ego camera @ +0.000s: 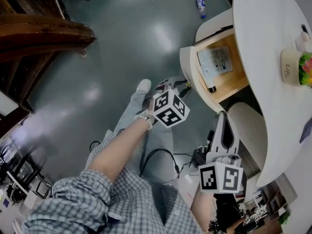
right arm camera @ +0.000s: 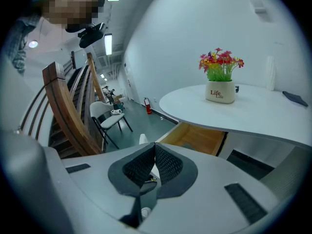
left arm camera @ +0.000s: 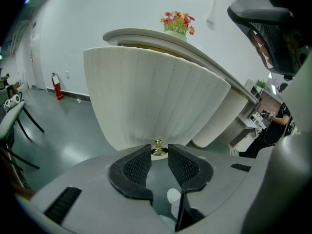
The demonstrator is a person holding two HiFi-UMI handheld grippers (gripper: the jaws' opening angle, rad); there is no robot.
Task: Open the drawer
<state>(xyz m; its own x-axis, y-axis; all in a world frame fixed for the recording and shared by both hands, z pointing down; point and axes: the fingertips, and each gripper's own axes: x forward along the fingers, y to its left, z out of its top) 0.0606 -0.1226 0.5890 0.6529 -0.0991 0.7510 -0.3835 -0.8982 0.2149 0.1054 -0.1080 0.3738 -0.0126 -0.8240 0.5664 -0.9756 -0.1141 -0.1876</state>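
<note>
The white ribbed-front drawer with a pale wooden inside [ego camera: 234,84] stood pulled out from under the white rounded tabletop [ego camera: 263,43]. Inside it lay a white sheet-like item [ego camera: 214,61], and beside that a slim black pen [ego camera: 206,82], which lay nearer the drawer's front.

You held your left gripper [ego camera: 181,84] just in front of that drawer, pointed at its curved front panel [left arm camera: 156,91]. Its jaws stood apart, with the small brass knob [left arm camera: 158,146] on that panel sitting at their tips, in the gap, and neither pad pressing on it. Your checked sleeve [ego camera: 97,194] reached toward the drawer from the lower left of the head view.

Your right gripper [ego camera: 223,120] hung below the drawer in the head view, beside the ribbed white base. Its own view looked across the drawer's open wooden inside [right arm camera: 195,136]. Its jaws were together, the tips meeting, with nothing gripped between them [right arm camera: 155,148].

On the tabletop above the drawer stood a cream pot of pink and red flowers [right arm camera: 220,84]. On the grey floor, well apart from the drawer, lay a clear plastic bottle [ego camera: 200,4], and farther off rose a dark wooden stair rail [ego camera: 44,35].
</note>
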